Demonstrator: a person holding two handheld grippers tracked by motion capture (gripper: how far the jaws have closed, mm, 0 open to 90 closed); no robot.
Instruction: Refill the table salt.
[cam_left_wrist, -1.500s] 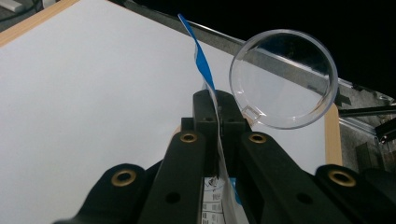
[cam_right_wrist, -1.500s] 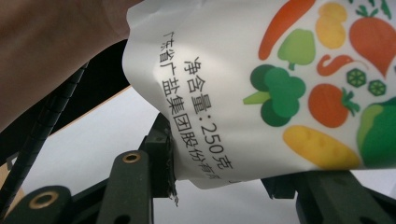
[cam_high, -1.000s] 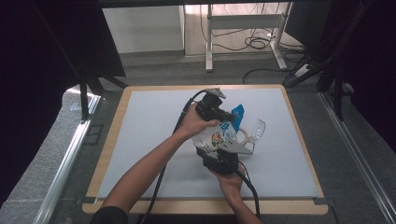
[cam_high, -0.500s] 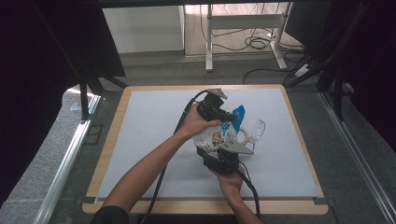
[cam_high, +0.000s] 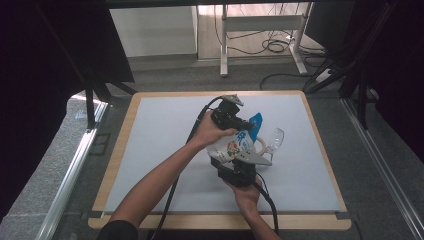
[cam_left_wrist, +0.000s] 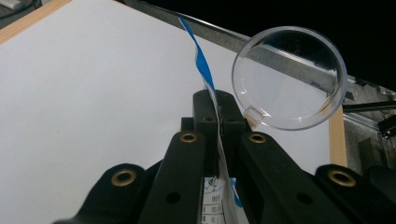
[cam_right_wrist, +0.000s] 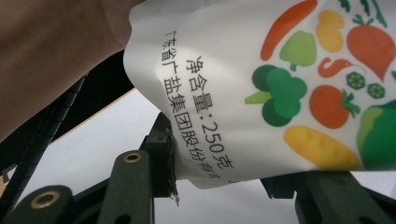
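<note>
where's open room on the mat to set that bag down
The white mat is bare on its whole left half, from the wooden edge to the forearm, and along the far strip. It is crowded right of centre around the bag, both grippers and the clear cup.

- A table (cam_high: 150, 150) with a pale grey top and a light wooden border is standing on the grey floor (cam_high: 60, 165).
- A clear plastic lid (cam_high: 274, 140) is lying on the table, right of the middle.
</note>
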